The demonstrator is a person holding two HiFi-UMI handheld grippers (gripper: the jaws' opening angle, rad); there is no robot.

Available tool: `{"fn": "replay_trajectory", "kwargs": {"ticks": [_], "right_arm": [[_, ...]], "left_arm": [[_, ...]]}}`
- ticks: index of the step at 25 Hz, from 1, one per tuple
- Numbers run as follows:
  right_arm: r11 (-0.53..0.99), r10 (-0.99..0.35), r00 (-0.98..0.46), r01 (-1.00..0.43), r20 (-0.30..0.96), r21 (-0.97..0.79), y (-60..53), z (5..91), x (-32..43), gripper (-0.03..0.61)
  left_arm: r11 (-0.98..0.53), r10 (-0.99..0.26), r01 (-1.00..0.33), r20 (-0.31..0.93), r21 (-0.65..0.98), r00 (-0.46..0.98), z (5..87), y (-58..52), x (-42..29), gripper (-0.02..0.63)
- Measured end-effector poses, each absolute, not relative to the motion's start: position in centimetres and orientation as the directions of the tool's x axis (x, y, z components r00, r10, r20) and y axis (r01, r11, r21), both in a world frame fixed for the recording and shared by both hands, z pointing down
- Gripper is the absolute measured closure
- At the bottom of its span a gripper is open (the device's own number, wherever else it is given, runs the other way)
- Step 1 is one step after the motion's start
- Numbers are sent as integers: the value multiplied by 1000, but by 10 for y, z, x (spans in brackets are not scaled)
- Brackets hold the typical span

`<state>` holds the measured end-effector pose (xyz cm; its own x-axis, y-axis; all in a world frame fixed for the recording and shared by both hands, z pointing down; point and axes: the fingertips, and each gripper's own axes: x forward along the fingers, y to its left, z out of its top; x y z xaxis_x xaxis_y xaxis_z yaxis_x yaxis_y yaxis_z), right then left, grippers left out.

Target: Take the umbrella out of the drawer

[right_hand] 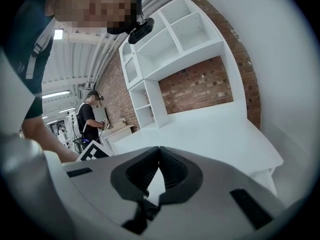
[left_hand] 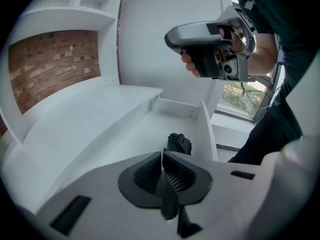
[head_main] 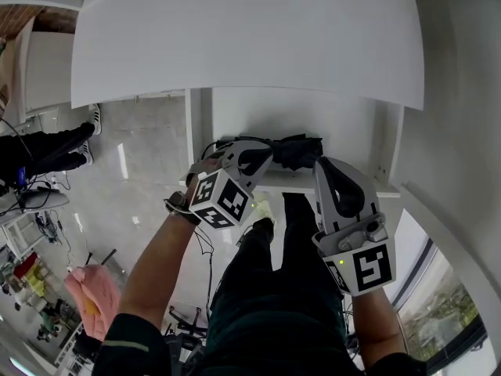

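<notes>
A folded black umbrella lies in the open white drawer under the desk top. In the left gripper view the umbrella rests by the drawer's right wall, just beyond my jaw tips. My left gripper points steeply down at the umbrella's left end, shut. A dark strip shows in the gap behind its pads; I cannot tell what it is. My right gripper hovers at the umbrella's right end, shut with nothing between its pads. It appears high up in the left gripper view.
The broad white desk top overhangs the drawer. White shelves and a brick wall stand behind it. Another person stands far off at the left. A window is at the right.
</notes>
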<state>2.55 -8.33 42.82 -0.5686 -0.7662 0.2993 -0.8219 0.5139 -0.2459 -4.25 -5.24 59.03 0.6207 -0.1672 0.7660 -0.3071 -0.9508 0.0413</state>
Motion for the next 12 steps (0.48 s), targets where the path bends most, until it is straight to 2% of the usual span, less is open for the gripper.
{"fn": "replay_trajectory", "kwargs": {"ticks": [4,9,12], "right_arm": [[502,-771,-563,-825,296,-260,-85,437,33,574],[494,-771,-562,-824,300,-277,-88,444,38,574],[487,-764,-562,-824,317,-288,-89,449,41,574]], "left_arm": [[-972,-104,-233,808,42,579,615,-46,-39,604],[-989,-14,-131,846,66,533,640,-35,-34,505],[-995,34,-66,868,77,496,655,-29,-35,475]]}}
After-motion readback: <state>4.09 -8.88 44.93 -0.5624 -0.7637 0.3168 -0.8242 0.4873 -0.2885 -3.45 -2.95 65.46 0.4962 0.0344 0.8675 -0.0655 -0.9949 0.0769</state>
